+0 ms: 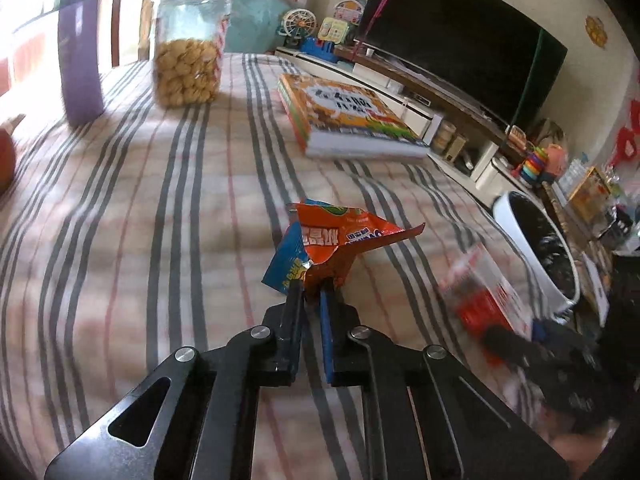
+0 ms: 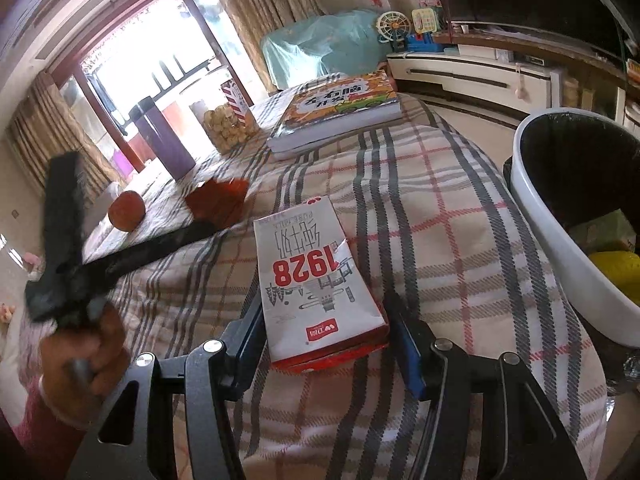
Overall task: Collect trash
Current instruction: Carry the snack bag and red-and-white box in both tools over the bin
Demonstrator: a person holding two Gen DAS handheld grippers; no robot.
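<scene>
**Wrapper pinched on the left, carton framed on the right**

The left gripper (image 1: 311, 285) is clamped on a corner of the crumpled orange-and-blue foil snack wrapper (image 1: 334, 236), which juts ahead of its tips over the striped cloth-covered table (image 1: 160, 200); the white round waste bin with black liner (image 1: 538, 248) lies to its right, beyond the table edge; that hand tilts steeply downward. The right gripper (image 2: 326, 322) stands apart, one finger either side of the white-and-red milk carton (image 2: 312, 276) lying flat, long axis running away from the tips; no pad visibly presses it; the bin (image 2: 532, 208) sits just right, so this hand is nearer.
</scene>
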